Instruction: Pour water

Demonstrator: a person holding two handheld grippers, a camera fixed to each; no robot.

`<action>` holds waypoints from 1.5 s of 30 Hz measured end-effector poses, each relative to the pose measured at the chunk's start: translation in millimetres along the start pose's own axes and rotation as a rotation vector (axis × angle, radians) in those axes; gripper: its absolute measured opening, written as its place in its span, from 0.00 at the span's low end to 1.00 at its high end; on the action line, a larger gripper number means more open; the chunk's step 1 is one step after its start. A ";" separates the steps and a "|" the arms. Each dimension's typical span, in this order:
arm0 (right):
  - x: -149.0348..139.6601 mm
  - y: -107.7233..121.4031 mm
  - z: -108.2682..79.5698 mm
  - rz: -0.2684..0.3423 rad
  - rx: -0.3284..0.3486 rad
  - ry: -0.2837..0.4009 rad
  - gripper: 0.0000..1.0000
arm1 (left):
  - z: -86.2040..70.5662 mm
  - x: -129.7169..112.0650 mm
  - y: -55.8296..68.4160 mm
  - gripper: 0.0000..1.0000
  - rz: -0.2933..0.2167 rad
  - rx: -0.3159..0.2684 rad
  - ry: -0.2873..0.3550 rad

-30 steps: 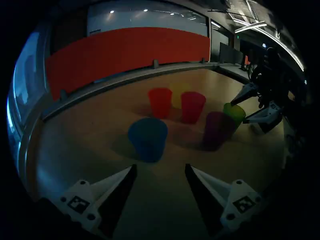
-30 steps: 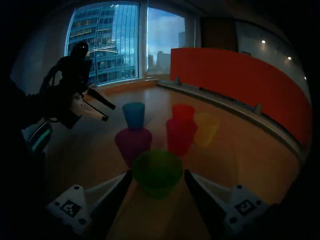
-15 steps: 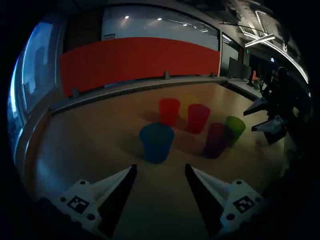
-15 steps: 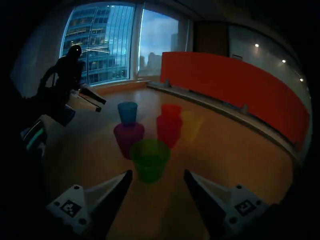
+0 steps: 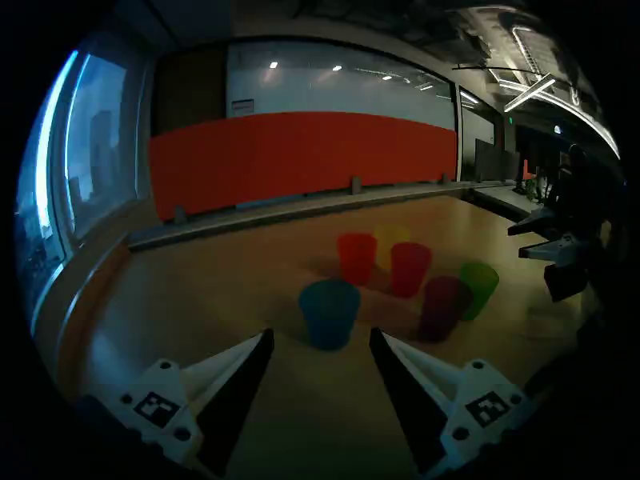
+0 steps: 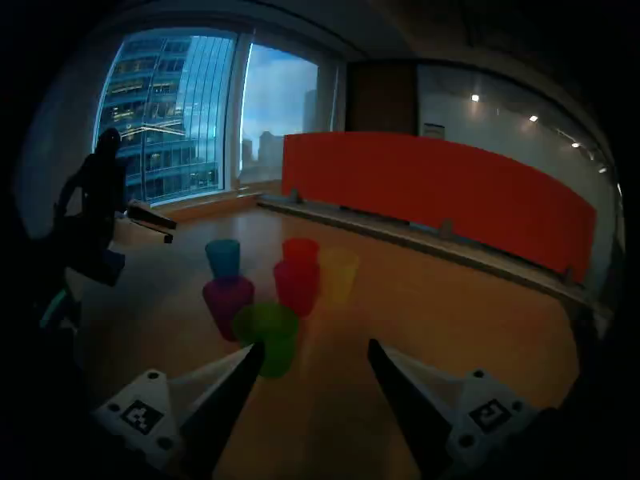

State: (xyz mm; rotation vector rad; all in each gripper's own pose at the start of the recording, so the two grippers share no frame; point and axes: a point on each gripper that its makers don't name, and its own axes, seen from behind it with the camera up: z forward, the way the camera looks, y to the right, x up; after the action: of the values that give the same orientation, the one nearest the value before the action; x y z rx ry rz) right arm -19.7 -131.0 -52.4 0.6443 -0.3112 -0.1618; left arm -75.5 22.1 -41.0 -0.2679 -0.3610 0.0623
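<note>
Several plastic cups stand clustered on a wooden table. In the left gripper view a blue cup is nearest, just beyond my open left gripper; behind it are a red cup, a yellow cup, a crimson cup, a purple cup and a green cup. In the right gripper view the green cup stands just ahead of my open right gripper, with the purple cup, blue cup, crimson cup, red cup and yellow cup behind. Nothing is held.
An orange partition runs along the table's far edge. Large windows show city towers. The other gripper appears at the right of the left view and at the left of the right view, held by a dark figure.
Both grippers have pulled back from the cups, which now look smaller and farther. The right gripper no longer flanks the green cup. The cups themselves have not moved.
</note>
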 end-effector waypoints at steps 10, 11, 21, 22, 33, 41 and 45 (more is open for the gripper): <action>33.9 34.1 -10.5 0.007 -0.170 0.121 1.00 | -8.2 32.2 -3.4 0.88 -0.009 0.086 0.148; 36.5 37.0 -11.6 0.007 -0.185 0.131 1.00 | -9.0 35.0 -3.7 0.88 -0.013 0.092 0.160; 65.6 72.1 -26.0 0.013 -0.362 0.261 1.00 | -19.5 54.8 -13.8 0.88 -0.043 0.191 0.267; 68.3 75.3 -28.1 0.014 -0.379 0.273 1.00 | -20.4 56.5 -13.9 0.88 -0.045 0.197 0.277; 84.9 98.2 -48.5 0.025 -0.532 0.369 1.00 | -28.5 70.7 -8.9 0.88 -0.039 0.253 0.357; 87.0 103.1 -59.1 0.038 -0.596 0.407 1.00 | -28.4 70.3 -2.7 0.88 -0.042 0.268 0.374; 86.1 103.0 -59.7 0.055 -0.602 0.418 1.00 | -24.9 65.8 1.0 0.88 -0.035 0.262 0.368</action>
State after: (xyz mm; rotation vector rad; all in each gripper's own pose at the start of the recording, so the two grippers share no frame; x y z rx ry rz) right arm 86.6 -37.1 -14.3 0.0631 0.1270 -0.0588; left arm -5.2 24.0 -41.2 -0.0104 0.0102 0.0246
